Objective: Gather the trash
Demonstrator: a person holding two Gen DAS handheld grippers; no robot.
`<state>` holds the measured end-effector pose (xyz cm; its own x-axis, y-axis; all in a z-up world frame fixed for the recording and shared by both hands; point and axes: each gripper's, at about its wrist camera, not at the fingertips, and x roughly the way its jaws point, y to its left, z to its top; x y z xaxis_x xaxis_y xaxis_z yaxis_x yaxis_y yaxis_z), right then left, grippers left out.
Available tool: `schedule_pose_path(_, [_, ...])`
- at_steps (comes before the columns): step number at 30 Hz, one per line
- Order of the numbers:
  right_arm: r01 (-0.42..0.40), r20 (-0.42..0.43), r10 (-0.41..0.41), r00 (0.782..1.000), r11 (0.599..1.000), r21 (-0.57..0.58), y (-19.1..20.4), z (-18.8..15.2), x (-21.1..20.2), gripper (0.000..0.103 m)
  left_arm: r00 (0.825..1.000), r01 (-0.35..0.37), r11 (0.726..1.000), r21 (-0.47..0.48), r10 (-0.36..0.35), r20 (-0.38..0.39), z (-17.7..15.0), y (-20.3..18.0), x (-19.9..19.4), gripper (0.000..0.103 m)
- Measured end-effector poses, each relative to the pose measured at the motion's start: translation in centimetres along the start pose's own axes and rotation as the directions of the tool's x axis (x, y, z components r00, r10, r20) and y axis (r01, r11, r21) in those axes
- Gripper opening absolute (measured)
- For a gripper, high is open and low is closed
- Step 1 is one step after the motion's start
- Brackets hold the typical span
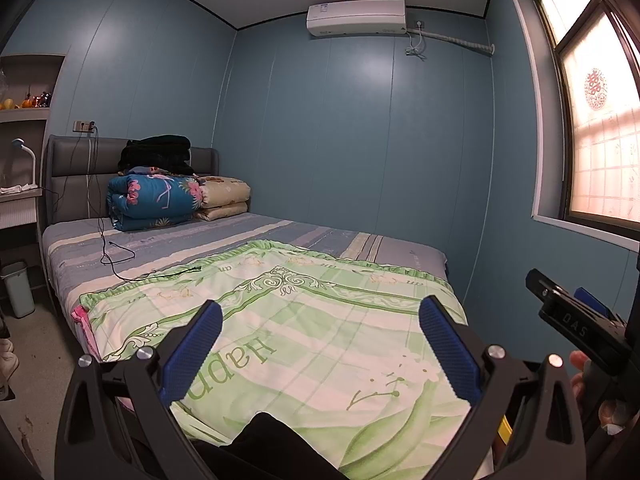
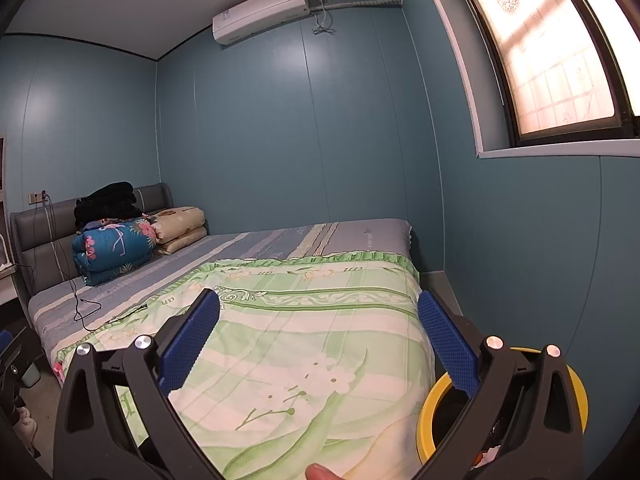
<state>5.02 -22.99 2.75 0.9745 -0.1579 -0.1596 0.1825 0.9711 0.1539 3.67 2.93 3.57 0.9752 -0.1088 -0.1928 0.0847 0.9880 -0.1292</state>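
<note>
We are scanning the bed (image 1: 256,248); both jaws are gaping wide, empty. Trash in the yellow-rimmed bin (image 2: 430,408) is looking light, crumpled; we'd pinch an edge.

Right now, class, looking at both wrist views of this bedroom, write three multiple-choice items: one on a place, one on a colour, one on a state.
1. Where does the yellow-rimmed bin stand?
A. on the bed
B. on the floor at the bed's foot, window side
C. under the air conditioner

2. What colour is the folded quilt with flamingos?
A. blue
B. red
C. white

3. How do the fingers of the left gripper and the right gripper stand?
A. both shut
B. one shut on trash
C. both wide apart, empty

Answers: 1 B, its rim shows beside the green sheet's corner; 2 A, blue ground with pink flowers; 3 C, the sheet shows between the blue pads.
</note>
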Motion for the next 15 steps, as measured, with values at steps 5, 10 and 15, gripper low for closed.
schedule_pose_path(5, [0.003,-0.004,-0.003,1.0,1.0,0.005,-0.17,-0.1,0.05,0.095,1.0,0.006,1.0,-0.003,-0.006,-0.009,-0.13,0.12,0.18,0.095])
schedule_pose_path(10, [0.003,-0.012,-0.003,1.0,1.0,0.008,-0.35,-0.19,0.16,0.095,1.0,0.015,1.0,-0.01,-0.015,-0.023,-0.27,0.37,0.6,0.095])
schedule_pose_path(15, [0.003,-0.019,-0.003,1.0,1.0,0.01,-0.48,-0.21,0.27,0.095,0.999,0.02,1.0,-0.008,-0.02,-0.026,-0.36,0.33,0.74,0.095])
